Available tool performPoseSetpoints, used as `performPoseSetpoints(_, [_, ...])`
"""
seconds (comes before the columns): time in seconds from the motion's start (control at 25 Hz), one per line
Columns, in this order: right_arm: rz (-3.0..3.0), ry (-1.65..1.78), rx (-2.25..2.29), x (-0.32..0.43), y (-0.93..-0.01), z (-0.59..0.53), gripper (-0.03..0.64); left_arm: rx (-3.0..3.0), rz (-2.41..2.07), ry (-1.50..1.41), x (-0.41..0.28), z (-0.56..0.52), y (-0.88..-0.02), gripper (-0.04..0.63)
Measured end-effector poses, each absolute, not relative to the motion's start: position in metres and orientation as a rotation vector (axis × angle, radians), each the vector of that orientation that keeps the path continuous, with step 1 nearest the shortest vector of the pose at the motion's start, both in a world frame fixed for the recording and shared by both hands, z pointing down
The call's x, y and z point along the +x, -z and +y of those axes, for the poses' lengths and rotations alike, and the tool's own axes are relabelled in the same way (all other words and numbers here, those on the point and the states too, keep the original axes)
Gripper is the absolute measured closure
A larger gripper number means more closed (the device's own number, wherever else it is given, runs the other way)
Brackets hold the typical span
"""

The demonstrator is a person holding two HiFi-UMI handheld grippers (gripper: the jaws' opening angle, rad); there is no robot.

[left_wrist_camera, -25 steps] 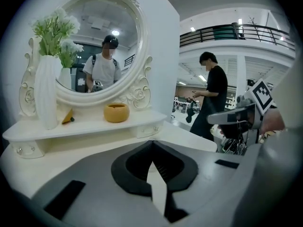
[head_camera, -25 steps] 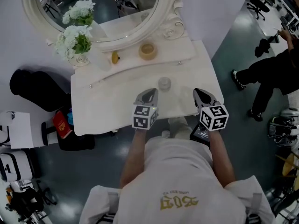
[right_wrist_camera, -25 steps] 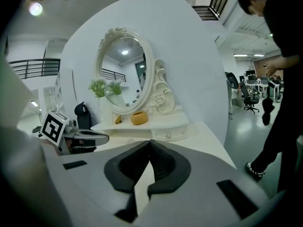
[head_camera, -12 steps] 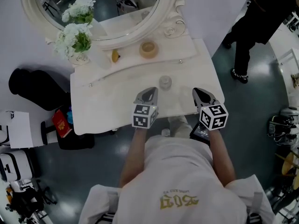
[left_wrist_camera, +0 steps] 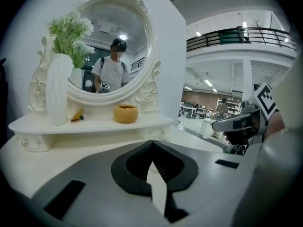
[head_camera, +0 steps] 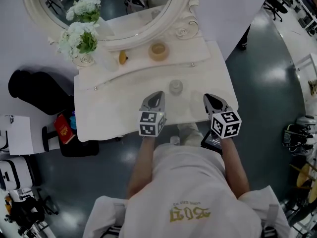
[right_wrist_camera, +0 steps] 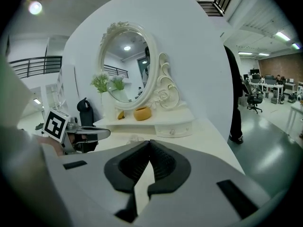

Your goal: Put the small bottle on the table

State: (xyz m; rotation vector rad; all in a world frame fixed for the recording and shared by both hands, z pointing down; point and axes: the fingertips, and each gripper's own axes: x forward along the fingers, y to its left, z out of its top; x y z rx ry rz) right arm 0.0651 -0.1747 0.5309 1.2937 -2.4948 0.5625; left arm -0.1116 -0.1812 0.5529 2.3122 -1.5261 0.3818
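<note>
Dressing table (head_camera: 99,118): white, with a raised back shelf below the mirror; both grippers are over its front edge.
Mirror (head_camera: 114,14): oval, in a carved white frame, upright at the back of the table.
Vase of flowers (head_camera: 79,41): white ribbed vase with white blooms, at the left end of the shelf.
Left gripper (head_camera: 156,96): jaws pressed together with nothing between them, pointing toward the mirror.
Right gripper (head_camera: 209,98): jaws likewise closed on nothing, beside the left gripper and well apart from it.
Bowl (head_camera: 158,51): small and amber-yellow, on the shelf under the mirror.
Small bottle (head_camera: 175,87): clear, standing on the tabletop in front of the shelf. It is beyond the tips of both grippers and between them, somewhat nearer the left, touching neither.
Yellow fruit (head_camera: 122,58): on the shelf between vase and bowl.
</note>
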Motion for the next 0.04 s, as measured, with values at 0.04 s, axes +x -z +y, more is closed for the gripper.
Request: performPoseSetpoints(0.04, [-2.495,-0.563,1.289,0.0642,-0.5317,-0.1749,0.603,2.307,-1.544,-0.366,-0.1146,-0.1824,-0.5514,0.580])
